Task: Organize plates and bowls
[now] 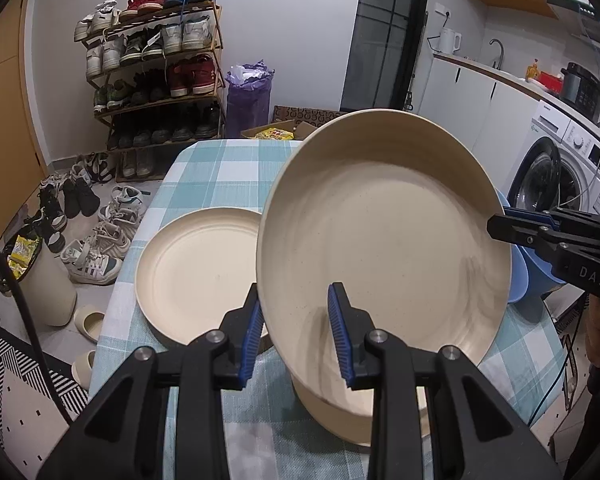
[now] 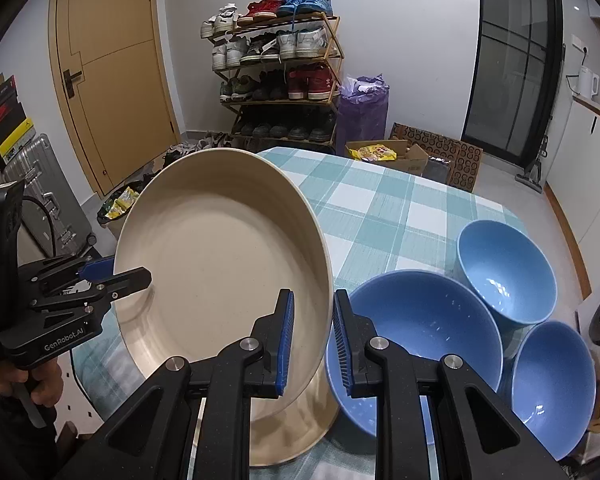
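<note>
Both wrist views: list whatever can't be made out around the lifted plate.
- Left wrist view: the lifted plate hides most of a blue bowl.
- Left wrist view: the cream dish beneath is partly covered by the left gripper.
- Right wrist view: the plate blocks the table behind it.

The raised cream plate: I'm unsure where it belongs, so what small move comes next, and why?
Probably carry the raised plate, pinched at opposite rims by the left gripper and right gripper, over the matching cream plate lying flat on the table, to stack them.
</note>
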